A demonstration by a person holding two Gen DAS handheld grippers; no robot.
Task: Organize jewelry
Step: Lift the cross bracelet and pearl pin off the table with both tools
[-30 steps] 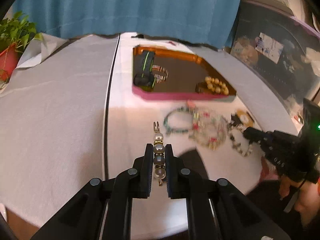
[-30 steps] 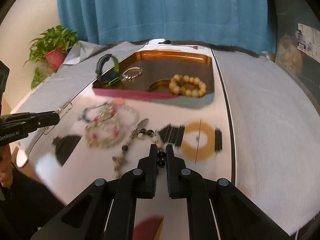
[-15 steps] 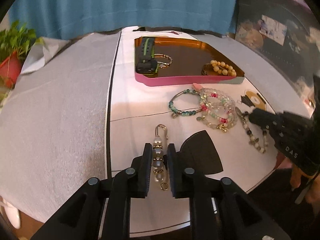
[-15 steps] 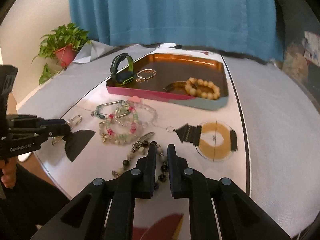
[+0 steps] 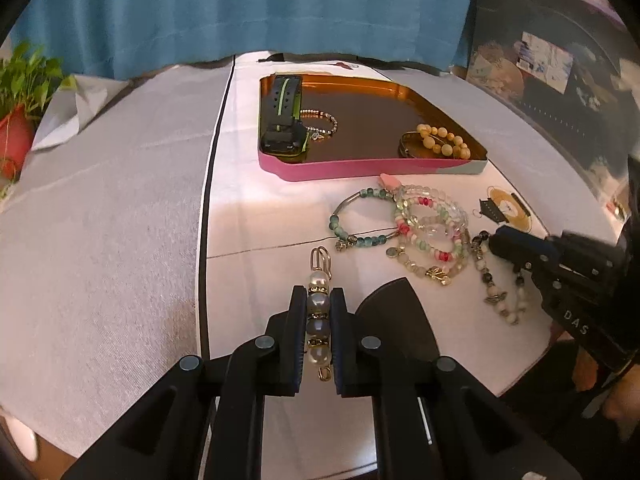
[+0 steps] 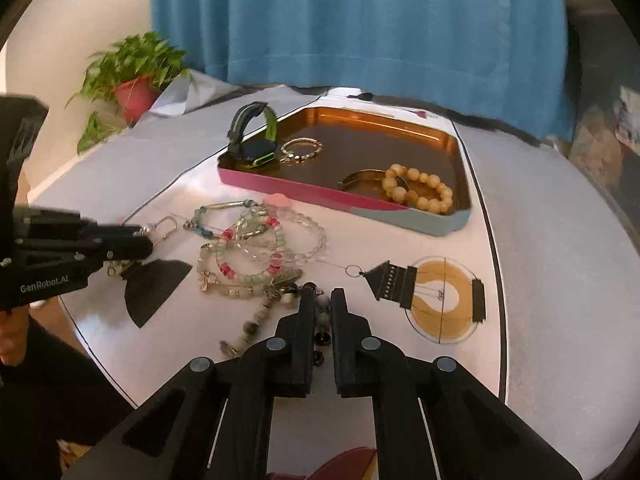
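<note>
Bottom centre of the left wrist view: left gripper point(image 5: 318, 322) is clenched on a short pearl-and-grey bead strand with a gold clasp point(image 5: 319, 312), pinched side-on across the middle beads; clasp sticks out past the tips, ring hangs at the near end. Judged light, limp between beads, round and slippery, so a mid-strand pinch suits; grabbing the clasp alone would let it swing.

Bottom centre of the right wrist view: right gripper point(image 6: 323, 312) is clenched on a string of dark and white stone beads with a metal leaf charm point(image 6: 256, 322). The tail trails left onto the white desk point(image 6: 400, 240). Floppy, likely to snag the neighbours.

Mid frame: tangled pile of clear, pink and green bead bracelets point(image 6: 260, 252), touching each other, plus a teal bead bracelet point(image 5: 360, 218). Light but will drag together.

Further up: pink-walled metal tray with an orange inside point(image 6: 360, 200) holding a black-green watch point(image 6: 254, 140), a thin gold chain bracelet point(image 6: 302, 149), and a cream round-bead bracelet point(image 6: 420, 192).
</note>
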